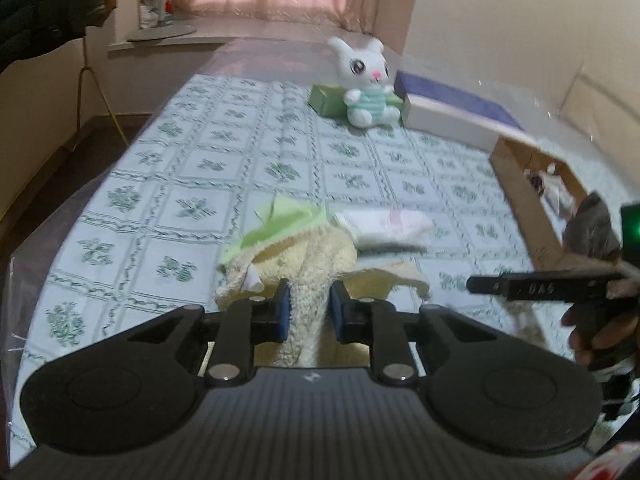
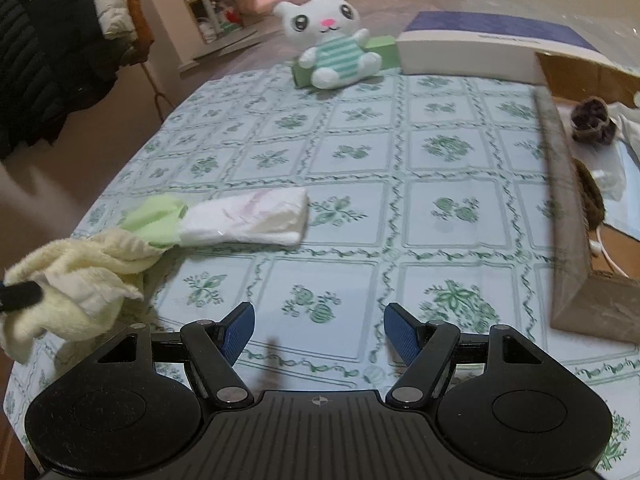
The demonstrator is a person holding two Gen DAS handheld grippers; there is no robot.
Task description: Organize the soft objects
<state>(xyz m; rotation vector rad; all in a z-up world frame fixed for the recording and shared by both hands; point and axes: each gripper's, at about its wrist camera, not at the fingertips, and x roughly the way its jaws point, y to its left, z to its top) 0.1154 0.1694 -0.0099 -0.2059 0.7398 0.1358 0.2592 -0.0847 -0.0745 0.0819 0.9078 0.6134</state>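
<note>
My left gripper (image 1: pixel 308 304) is shut on a cream fluffy cloth (image 1: pixel 316 264), pinching a bunched fold between its blue pads; the cloth also shows at the left of the right wrist view (image 2: pixel 80 272). A light green cloth (image 1: pixel 280 220) lies against it, and a folded white cloth (image 1: pixel 388 226) lies just beyond; both show in the right wrist view, green (image 2: pixel 154 220) and white (image 2: pixel 248 216). My right gripper (image 2: pixel 318 330) is open and empty above the tablecloth, to the right of the cloths. A white plush bunny (image 2: pixel 328 48) sits at the far end.
An open cardboard box (image 2: pixel 568 216) stands at the right and holds dark and white soft items (image 2: pixel 592 120). A white and purple box (image 2: pixel 476 52) and a green box (image 1: pixel 328 98) sit behind the bunny. The patterned tablecloth (image 2: pixel 400 152) covers the table. Dark jackets (image 2: pixel 48 48) hang at the left.
</note>
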